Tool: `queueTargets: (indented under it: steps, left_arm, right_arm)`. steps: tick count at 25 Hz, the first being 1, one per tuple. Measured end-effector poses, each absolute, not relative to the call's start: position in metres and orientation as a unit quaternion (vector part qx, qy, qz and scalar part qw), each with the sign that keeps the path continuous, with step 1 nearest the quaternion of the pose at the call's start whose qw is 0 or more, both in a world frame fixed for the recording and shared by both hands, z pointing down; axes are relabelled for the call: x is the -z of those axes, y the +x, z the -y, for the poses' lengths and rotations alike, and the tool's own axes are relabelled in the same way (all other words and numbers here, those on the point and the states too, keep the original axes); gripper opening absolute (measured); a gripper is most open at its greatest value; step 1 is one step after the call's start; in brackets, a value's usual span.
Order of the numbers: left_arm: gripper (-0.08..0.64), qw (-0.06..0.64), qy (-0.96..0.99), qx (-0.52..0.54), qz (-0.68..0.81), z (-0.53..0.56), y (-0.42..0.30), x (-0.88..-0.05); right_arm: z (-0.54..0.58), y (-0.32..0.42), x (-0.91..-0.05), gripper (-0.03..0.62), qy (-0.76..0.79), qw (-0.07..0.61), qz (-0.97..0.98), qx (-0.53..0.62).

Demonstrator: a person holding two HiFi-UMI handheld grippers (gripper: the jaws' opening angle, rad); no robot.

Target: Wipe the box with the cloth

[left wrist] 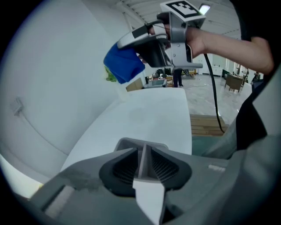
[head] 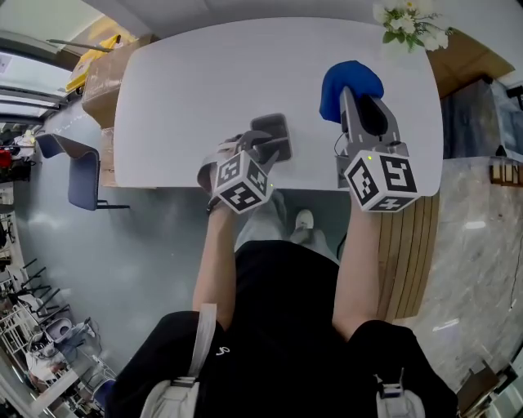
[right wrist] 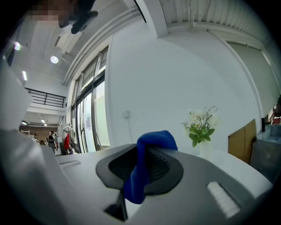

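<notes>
A flat grey box [head: 275,134] is held just above the near edge of the white table [head: 196,82]. My left gripper [head: 265,152] is shut on its near edge. In the left gripper view the box's thin pale edge [left wrist: 143,154] stands upright between the closed jaws of that gripper [left wrist: 142,166]. My right gripper [head: 360,104] hovers to the right of the box, apart from it, shut on a blue cloth [head: 349,84]. The cloth [right wrist: 147,165] hangs bunched between its jaws, and the left gripper view shows it [left wrist: 123,66] raised above the table.
A vase of white flowers [head: 409,24] stands at the table's far right corner. Cardboard boxes [head: 107,75] and a blue chair [head: 80,169] sit left of the table. A wooden platform [head: 409,257] lies at the right, beside my legs.
</notes>
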State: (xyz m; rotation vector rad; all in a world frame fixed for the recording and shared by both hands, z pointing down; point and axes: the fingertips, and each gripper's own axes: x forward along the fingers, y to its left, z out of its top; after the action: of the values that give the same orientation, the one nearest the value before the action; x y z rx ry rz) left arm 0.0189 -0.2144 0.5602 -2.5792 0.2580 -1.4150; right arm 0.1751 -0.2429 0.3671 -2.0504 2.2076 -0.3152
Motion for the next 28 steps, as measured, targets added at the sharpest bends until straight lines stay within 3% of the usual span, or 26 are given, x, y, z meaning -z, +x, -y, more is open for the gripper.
queueTargets:
  steps: [9,24,28]
  left_arm:
    - [0.101,0.118,-0.834,0.537,-0.048,0.222,0.019,-0.601]
    - [0.101,0.099,-0.781,0.616,0.023,0.223,0.022,-0.646]
    - [0.066,0.109,-0.777,0.619,0.016,0.226,0.023,-0.647]
  right_arm:
    - [0.249,0.181,-0.388,0.052,-0.692,0.044,-0.710,0.122]
    - [0.253,0.200,-0.405,0.052,-0.716,0.043,-0.682,0.142]
    - [0.251,0.207,-0.406,0.052,-0.720,0.046,-0.677,0.144]
